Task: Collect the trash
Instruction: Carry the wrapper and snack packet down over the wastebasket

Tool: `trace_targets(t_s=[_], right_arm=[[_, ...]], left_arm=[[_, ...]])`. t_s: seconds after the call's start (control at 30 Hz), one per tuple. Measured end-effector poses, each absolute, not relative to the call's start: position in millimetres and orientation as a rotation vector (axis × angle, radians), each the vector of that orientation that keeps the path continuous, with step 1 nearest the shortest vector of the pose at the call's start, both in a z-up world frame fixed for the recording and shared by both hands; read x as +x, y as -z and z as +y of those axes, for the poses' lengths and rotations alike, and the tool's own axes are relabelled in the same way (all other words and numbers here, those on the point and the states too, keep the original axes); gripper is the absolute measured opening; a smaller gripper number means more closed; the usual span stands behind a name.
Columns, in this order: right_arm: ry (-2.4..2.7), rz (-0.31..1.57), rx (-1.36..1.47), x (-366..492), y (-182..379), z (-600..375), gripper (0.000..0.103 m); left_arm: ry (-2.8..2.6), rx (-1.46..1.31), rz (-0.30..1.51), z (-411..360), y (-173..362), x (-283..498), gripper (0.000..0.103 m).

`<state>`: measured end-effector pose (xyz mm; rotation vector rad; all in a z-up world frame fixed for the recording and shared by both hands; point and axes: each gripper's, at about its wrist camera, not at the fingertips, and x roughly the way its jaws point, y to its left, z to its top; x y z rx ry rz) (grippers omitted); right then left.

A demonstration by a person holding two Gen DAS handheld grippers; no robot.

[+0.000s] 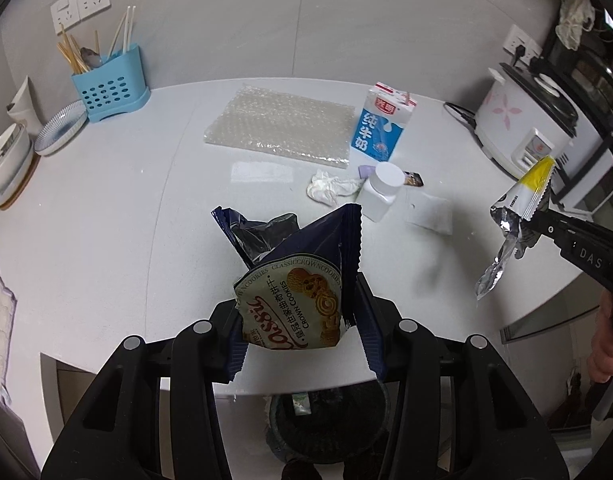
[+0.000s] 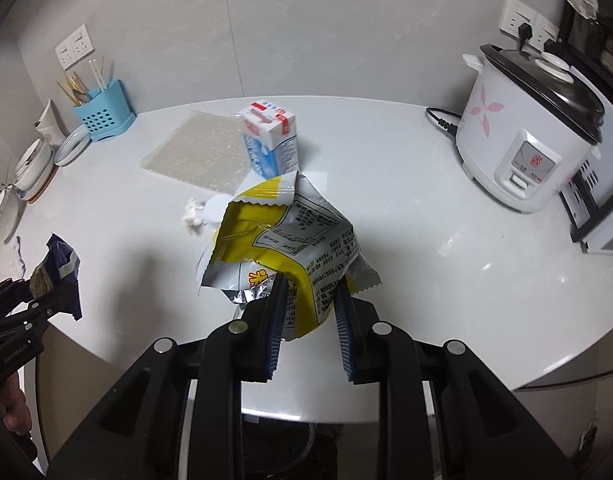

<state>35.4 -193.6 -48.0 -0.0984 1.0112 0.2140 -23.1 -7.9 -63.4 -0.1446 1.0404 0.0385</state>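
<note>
Left wrist view shows the left gripper [image 1: 302, 316] with its fingers clenched on a dark blue cookie bag [image 1: 294, 276], held upright off the worktop [image 1: 106, 208], open mouth pointing away from the camera. Directly beneath those fingers, past the near edge of the worktop, sits a dark bin [image 1: 326, 420], so the bag hangs almost straight above its mouth; the coming move looks like a simple let-go downward. The right gripper [image 2: 310, 304] grasps a yellow and silver snack wrapper [image 2: 282, 240], also lifted clear of the surface, its long axis running up and away from the fingers. From the left view this wrapper hangs well to the right of the bin, over the worktop edge, so the left hand is the nearer one to drop first. Still lying on the worktop are a milk carton [image 1: 380, 124], a sheet of bubble wrap [image 1: 278, 128], a crumpled tissue [image 1: 330, 190] and a white bottle [image 1: 380, 190], all farther back.
</note>
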Motion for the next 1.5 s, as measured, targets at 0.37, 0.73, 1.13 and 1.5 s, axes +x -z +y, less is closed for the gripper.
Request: trace_targets(t_s=[0.37, 0.73, 1.13, 1.5], right_arm=[[-0.213, 1.002, -0.111, -39.3, 60.6, -163.5, 0.010], [-0.232, 1.036, -0.076, -78.0, 82.3, -153.5, 0.007], [-0.298, 1.124, -0.072, -130.5, 127.1, -148.3, 0.006], [-0.313, 1.282, -0.117, -151.6, 221.4, -130.8, 0.006]], left_arm=[[0.030, -0.119, 1.057, -3.5, 75.1, -82.0, 0.046], [0.062, -0.118, 1.093, 2.6, 96.1, -118.1, 0.046], [0.120, -0.118, 1.164, -3.0, 148.9, -165.7, 0.046], [0.133, -0.109, 1.245, -3.0, 209.6, -188.9, 0.046]])
